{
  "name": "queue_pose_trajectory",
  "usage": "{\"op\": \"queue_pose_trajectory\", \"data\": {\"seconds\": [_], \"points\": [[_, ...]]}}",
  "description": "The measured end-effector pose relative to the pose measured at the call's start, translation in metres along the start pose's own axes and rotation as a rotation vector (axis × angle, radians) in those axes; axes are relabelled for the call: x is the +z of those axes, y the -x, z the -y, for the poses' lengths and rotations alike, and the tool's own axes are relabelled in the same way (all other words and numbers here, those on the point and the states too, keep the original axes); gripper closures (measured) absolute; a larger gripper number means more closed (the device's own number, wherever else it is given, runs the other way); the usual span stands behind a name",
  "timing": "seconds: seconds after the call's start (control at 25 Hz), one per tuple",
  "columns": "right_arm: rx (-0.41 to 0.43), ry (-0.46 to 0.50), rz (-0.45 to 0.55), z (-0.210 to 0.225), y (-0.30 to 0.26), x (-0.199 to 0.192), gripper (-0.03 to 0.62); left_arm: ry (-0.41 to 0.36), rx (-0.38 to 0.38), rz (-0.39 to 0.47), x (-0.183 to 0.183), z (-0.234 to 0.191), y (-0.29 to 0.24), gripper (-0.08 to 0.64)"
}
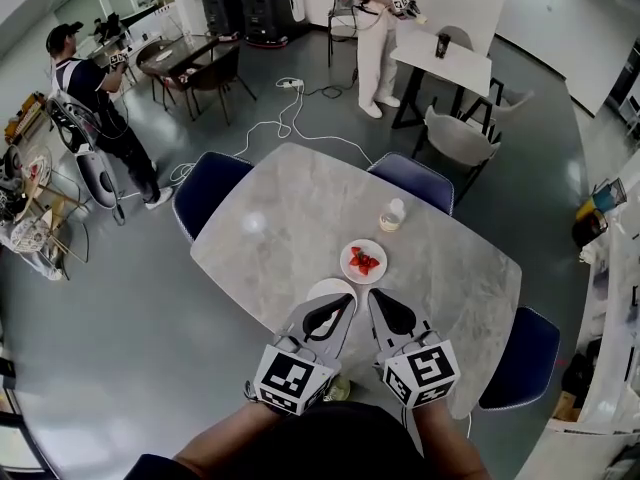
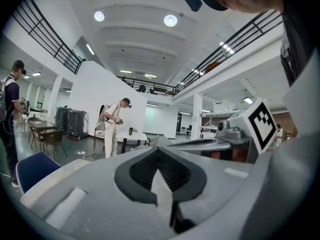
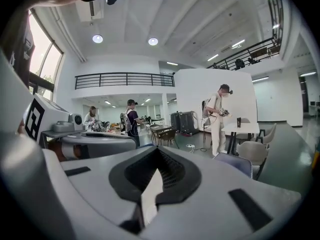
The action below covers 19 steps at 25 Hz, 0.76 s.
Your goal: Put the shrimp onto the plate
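Red shrimp [image 1: 364,262] lie on a small white plate [image 1: 346,253] near the middle of the marble table [image 1: 290,208]. A second white plate [image 1: 330,288], with nothing on it, sits nearer me; its near side is hidden by my left gripper [image 1: 343,306]. My right gripper [image 1: 380,300] is beside it, just short of the shrimp plate. Both are held over the table's near edge, jaws together and nothing in them. The left gripper [image 2: 159,151] and right gripper [image 3: 159,151] views look out over the room and show neither plate nor shrimp.
A small white cup [image 1: 392,215] stands beyond the shrimp plate. Blue chairs [image 1: 207,189] [image 1: 412,179] [image 1: 522,357] ring the table. A white cable [image 1: 285,118] trails on the floor. People stand at the far left [image 1: 95,98] and by a far table [image 1: 377,28].
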State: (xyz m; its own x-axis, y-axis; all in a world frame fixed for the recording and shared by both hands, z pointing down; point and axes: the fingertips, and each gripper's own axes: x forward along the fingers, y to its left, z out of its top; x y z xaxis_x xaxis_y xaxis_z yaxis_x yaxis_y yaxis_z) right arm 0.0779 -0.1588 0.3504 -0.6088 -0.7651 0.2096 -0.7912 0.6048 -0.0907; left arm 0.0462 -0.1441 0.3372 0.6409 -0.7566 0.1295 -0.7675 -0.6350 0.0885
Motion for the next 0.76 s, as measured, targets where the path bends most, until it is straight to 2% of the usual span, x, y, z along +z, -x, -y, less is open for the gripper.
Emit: {"op": "queue_pose_trajectory", "data": {"seconds": [0.76], "points": [[-0.027,0.064,0.021,-0.006,0.001,0.016,0.591,-0.016,-0.007,0.017,0.008,-0.001,0.001,0.552]]}}
